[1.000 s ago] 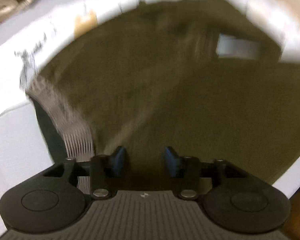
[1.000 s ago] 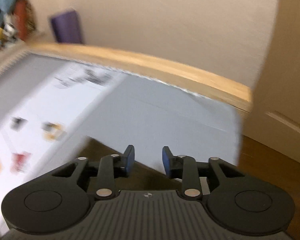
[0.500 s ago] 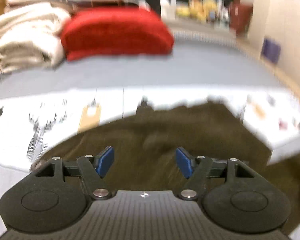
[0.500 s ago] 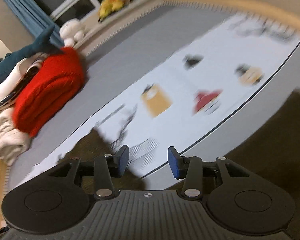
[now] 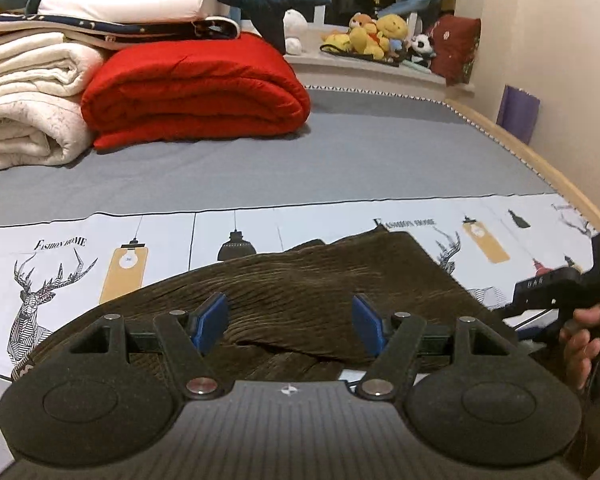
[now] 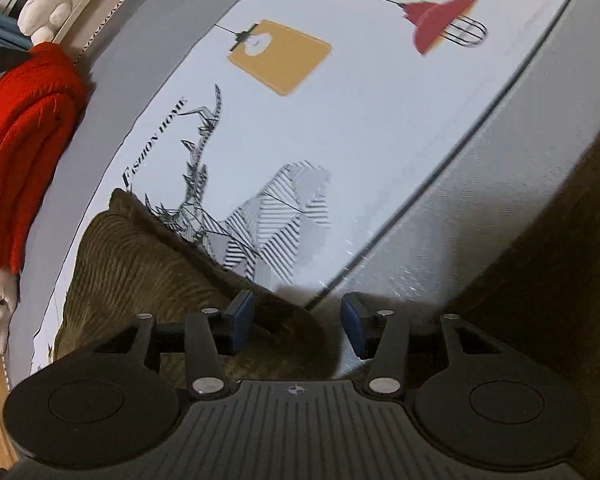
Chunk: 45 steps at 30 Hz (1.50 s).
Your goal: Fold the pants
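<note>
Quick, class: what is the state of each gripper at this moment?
Left gripper: jaws open, holding nothing, above the brown pants.
Right gripper: jaws open, holding nothing, at the pants' edge.

We saw the pants (image 5: pixel 320 276) as ribbed, matt brown corduroy cloth. The printed sheet (image 5: pixel 340 224) beneath looked like smooth cotton, the red quilt (image 5: pixel 196 88) puffy with a faint sheen, the cream blanket (image 5: pixel 24 100) fleecy. The left gripper (image 5: pixel 290 322) showed matt black plastic, blue rubbery pads (image 5: pixel 212 320) and shiny metal rivets (image 5: pixel 200 385).
</note>
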Motion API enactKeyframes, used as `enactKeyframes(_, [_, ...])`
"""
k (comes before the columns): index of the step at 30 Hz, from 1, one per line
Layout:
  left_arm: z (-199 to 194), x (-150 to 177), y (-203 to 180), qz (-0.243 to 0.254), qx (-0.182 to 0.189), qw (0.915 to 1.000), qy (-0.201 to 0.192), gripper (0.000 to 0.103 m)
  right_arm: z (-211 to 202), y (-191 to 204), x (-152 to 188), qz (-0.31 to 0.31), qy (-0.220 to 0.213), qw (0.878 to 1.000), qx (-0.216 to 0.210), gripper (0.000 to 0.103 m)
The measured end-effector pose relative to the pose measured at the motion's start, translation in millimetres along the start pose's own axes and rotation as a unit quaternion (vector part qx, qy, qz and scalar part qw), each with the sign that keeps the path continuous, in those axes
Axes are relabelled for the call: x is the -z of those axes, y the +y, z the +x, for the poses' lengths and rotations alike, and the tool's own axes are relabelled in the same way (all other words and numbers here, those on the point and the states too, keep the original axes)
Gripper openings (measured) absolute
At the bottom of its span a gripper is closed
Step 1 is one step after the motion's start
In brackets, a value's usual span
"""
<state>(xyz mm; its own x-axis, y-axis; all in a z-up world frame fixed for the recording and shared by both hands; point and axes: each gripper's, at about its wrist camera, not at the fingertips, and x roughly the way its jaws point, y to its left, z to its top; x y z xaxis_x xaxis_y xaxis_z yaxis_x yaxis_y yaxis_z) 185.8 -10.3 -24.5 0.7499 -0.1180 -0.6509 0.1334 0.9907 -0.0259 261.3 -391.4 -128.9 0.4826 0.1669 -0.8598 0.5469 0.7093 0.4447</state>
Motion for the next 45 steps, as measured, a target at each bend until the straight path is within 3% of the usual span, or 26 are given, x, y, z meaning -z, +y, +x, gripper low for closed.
enactKeyframes(3, [8,0,8,-0.003,-0.011,0.9999,0.009,0.074,-2,18,5,-0.015,0.008,1.0,0.007,0.043])
enactKeyframes(7, [14,-1,26,-0.019,-0.023,0.9992,0.029,0.074,-8,44,17,-0.078,0.018,0.997,0.02,0.021])
enactKeyframes(10, [17,-3,38,-0.032,-0.035,0.9978,0.046,0.074,-31,71,26,-0.146,-0.01,0.989,0.004,0.011])
enactKeyframes(11, [17,-4,44,-0.044,-0.035,0.997,0.053,0.074,-43,84,33,-0.186,-0.025,0.982,-0.018,0.011])
enactKeyframes(14, [18,-6,60,-0.083,-0.029,0.9941,0.064,0.074,-77,124,67,-0.315,-0.054,0.943,-0.094,0.011])
enactKeyframes(17, [21,-7,70,-0.097,-0.039,0.9917,0.075,0.074,-71,141,104,-0.391,0.013,0.91,-0.139,0.011])
enactKeyframes(19, [24,-7,73,-0.104,-0.045,0.9898,0.086,0.074,-55,144,133,-0.452,0.071,0.879,-0.138,0.011])
enactKeyframes(21, [26,-6,75,-0.114,-0.045,0.9878,0.096,0.074,-45,146,154,-0.507,0.102,0.847,-0.127,0.011])
enactKeyframes(22, [28,-5,75,-0.116,-0.045,0.9872,0.1,0.074,-40,147,161,-0.523,0.113,0.836,-0.121,0.011])
enactKeyframes(26, [31,-5,74,-0.118,-0.049,0.9861,0.106,0.074,-35,149,167,-0.542,0.129,0.824,-0.103,0.019])
enactKeyframes(29, [35,-2,75,-0.125,-0.053,0.984,0.115,0.074,-39,158,156,-0.529,0.127,0.831,-0.121,0.019])
enactKeyframes(33, [41,-2,78,-0.135,-0.053,0.982,0.122,0.074,-66,163,106,-0.455,0.091,0.867,-0.183,0.031])
enactKeyframes(35, [44,-2,78,-0.135,-0.056,0.9815,0.123,0.074,-75,161,80,-0.416,0.06,0.886,-0.195,0.033])
enactKeyframes(39, [52,-2,76,-0.144,-0.057,0.9792,0.131,0.074,-68,152,44,-0.35,-0.008,0.927,-0.134,0.033])
enactKeyframes(41, [55,-3,74,-0.146,-0.055,0.979,0.131,0.074,-57,141,25,-0.295,-0.046,0.951,-0.078,0.033])
enactKeyframes(43, [58,-4,72,-0.147,-0.053,0.9787,0.133,0.074,-46,125,7,-0.226,-0.059,0.971,-0.049,0.034])
enactKeyframes(45, [62,-4,70,-0.149,-0.05,0.9783,0.135,0.074,-36,109,-5,-0.185,-0.065,0.98,-0.03,0.034])
